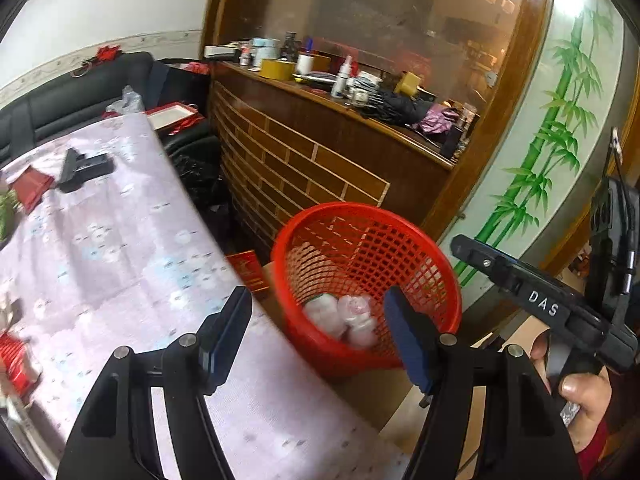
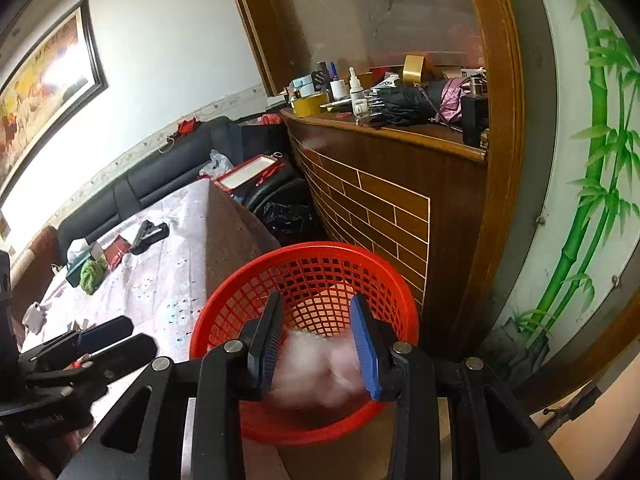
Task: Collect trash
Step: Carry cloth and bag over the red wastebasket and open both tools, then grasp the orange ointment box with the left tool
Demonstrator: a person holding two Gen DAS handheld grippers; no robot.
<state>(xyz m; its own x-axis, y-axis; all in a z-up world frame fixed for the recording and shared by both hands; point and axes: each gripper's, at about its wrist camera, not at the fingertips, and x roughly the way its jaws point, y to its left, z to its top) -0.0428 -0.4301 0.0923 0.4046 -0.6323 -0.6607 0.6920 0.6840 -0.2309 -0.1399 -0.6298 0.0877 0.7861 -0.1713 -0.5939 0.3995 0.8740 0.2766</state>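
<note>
A red plastic mesh wastebasket (image 1: 366,280) is being viewed from two hand-held grippers, both pointed downward over its open mouth. In the left wrist view, the left gripper (image 1: 320,332) is being held with its jaws standing well apart and nothing between the pads; the basket is lying just ahead of and below its fingertips, and crumpled white paper wads (image 1: 344,318) are resting at the basket's bottom, seen through the gap between the jaws. To the left of this gripper, a table covered with a pale flowered cloth (image 1: 120,248) is spreading out, its corner just beside the basket's rim. To the right, the right gripper (image 1: 464,246) is being seen from the side, gripped by a person's hand (image 1: 584,400). In the right wrist view, the right gripper (image 2: 316,340) is being held directly above the basket (image 2: 304,276), its jaws parted. A blurred white wad of trash (image 2: 316,372) is showing between and just below the pads, over the basket's inside; the pads are not seen to be pressing on it, though the blur leaves contact hard to judge. The left gripper (image 2: 116,338) is appearing at the lower left of this view, over the table edge. Beyond the basket, a brown wooden cabinet with a brick pattern (image 2: 372,208) is standing, its ledge crowded with tape rolls, bottles and a folded umbrella.
</note>
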